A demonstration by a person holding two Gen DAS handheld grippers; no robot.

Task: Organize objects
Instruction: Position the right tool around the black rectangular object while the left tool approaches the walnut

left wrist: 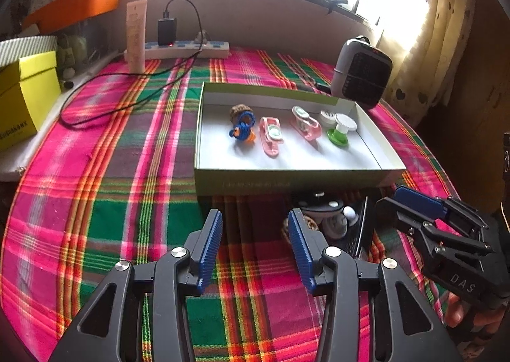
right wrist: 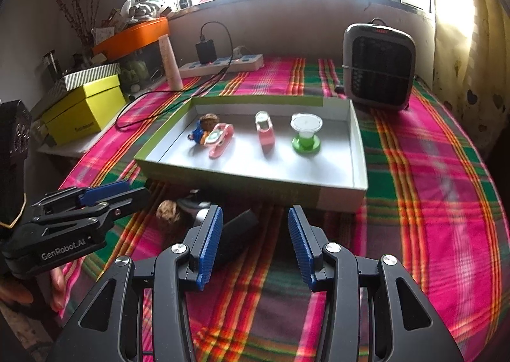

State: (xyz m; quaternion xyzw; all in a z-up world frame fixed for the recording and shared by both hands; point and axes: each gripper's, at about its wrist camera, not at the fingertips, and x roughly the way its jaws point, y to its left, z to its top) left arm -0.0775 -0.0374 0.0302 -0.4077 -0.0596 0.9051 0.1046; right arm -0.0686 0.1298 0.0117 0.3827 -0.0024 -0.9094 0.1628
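Yellow box (left wrist: 27, 92), left edge of the left wrist view, at the desk's border. Power strip (left wrist: 188, 48), upper centre, a black charger (left wrist: 166, 31) plugged in.

Shallow open box (left wrist: 288, 175), centre of frame, on the plaid cloth (left wrist: 105, 177). Contents, left to right: small figure in blue and orange (left wrist: 241, 126); pink clip (left wrist: 271, 135); second pink clip (left wrist: 305, 122); green-and-white spool (left wrist: 340, 129) (a white round piece just behind it).

Heater (left wrist: 363, 73), upper right, beyond the box.

Loose items in shadow before the box's near wall, lower centre: details unclear.

Left claw (left wrist: 256, 248): released, nothing between its pads. Right claw (right wrist: 255, 247): likewise released, empty.
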